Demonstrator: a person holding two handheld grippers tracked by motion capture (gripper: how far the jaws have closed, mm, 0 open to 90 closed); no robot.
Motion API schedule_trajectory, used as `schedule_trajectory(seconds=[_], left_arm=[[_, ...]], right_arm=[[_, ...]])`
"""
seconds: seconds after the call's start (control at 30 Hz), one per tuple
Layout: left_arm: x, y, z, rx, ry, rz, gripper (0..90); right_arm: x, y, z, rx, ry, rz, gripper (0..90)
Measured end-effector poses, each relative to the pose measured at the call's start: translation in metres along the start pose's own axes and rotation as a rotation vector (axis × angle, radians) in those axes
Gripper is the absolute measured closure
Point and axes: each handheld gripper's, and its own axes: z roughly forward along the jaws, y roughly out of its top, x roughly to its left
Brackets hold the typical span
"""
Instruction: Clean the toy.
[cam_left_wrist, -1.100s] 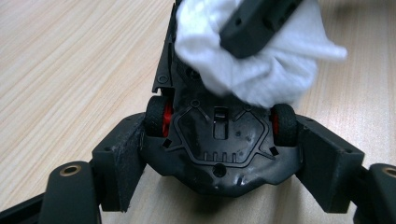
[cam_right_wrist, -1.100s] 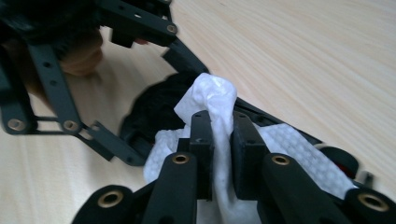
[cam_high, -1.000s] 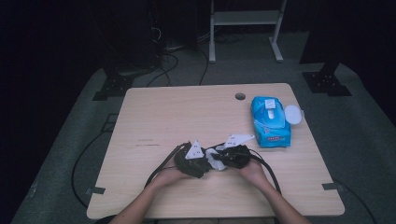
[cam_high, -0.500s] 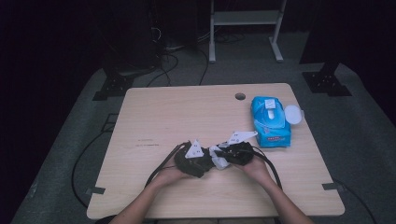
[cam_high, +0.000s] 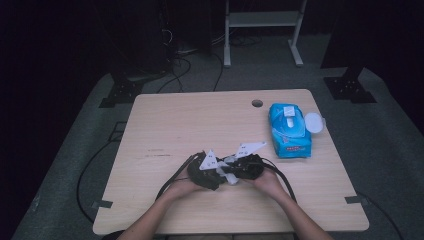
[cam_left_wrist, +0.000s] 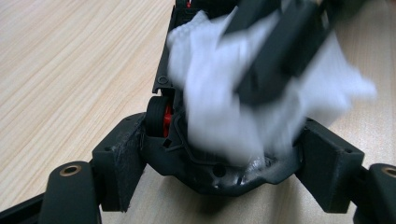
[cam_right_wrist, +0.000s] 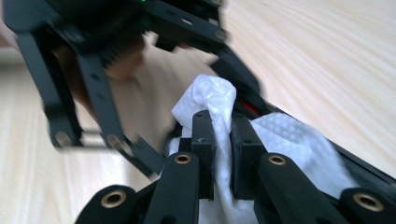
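Shifted slightly left since the earlier frame: right gripper (cam_right_wrist: 220, 154), now tight against the left one, jaws nipped narrow on a white wipe (cam_right_wrist: 212, 100). Held by the left gripper (cam_left_wrist: 219, 154), jaws spread wide and pressed on both sides of it: a dark toy car chassis with a red-hubbed wheel (cam_left_wrist: 161, 116), draped in the wipe. Both low over the near middle of the desk (cam_high: 175, 125). Farther right, well apart: a blue wipes pack (cam_high: 288, 131), lid flipped open.

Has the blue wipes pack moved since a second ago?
No. The blue wipes pack lies where it was, just below and right of the table's hole.
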Motion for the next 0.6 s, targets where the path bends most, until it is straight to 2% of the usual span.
schedule_trajectory(seconds=[0.07,0.1,0.3,0.33,0.37,0.4,0.5,0.6], left_arm=[[0.001,0.000,0.000,0.004,0.002,0.008,23.5],[0.001,-0.001,0.000,0.005,0.002,0.009,23.5],[0.000,0.001,-0.002,-0.003,0.008,0.015,23.6],[-0.001,0.001,-0.001,-0.003,0.010,0.017,23.6],[-0.001,0.001,0.000,-0.005,0.009,0.017,23.6],[-0.001,0.001,0.001,-0.008,0.006,0.010,23.6],[-0.002,0.002,0.003,0.015,0.009,0.038,23.6],[-0.003,0.001,0.003,0.014,0.005,0.029,23.6]], right_arm=[[-0.006,-0.006,-0.010,0.001,-0.034,0.011,81.8],[-0.011,-0.013,-0.019,-0.003,-0.054,0.034,81.9],[-0.015,-0.017,-0.029,0.002,-0.081,0.050,82.0],[-0.013,-0.017,-0.028,-0.001,-0.080,0.053,82.2],[-0.007,-0.015,-0.021,-0.015,-0.048,0.057,82.2],[-0.007,-0.015,-0.021,-0.015,-0.048,0.057,82.2],[0.003,-0.011,-0.007,-0.024,0.014,0.035,82.2],[0.005,-0.010,-0.005,-0.001,0.015,0.013,82.2]])
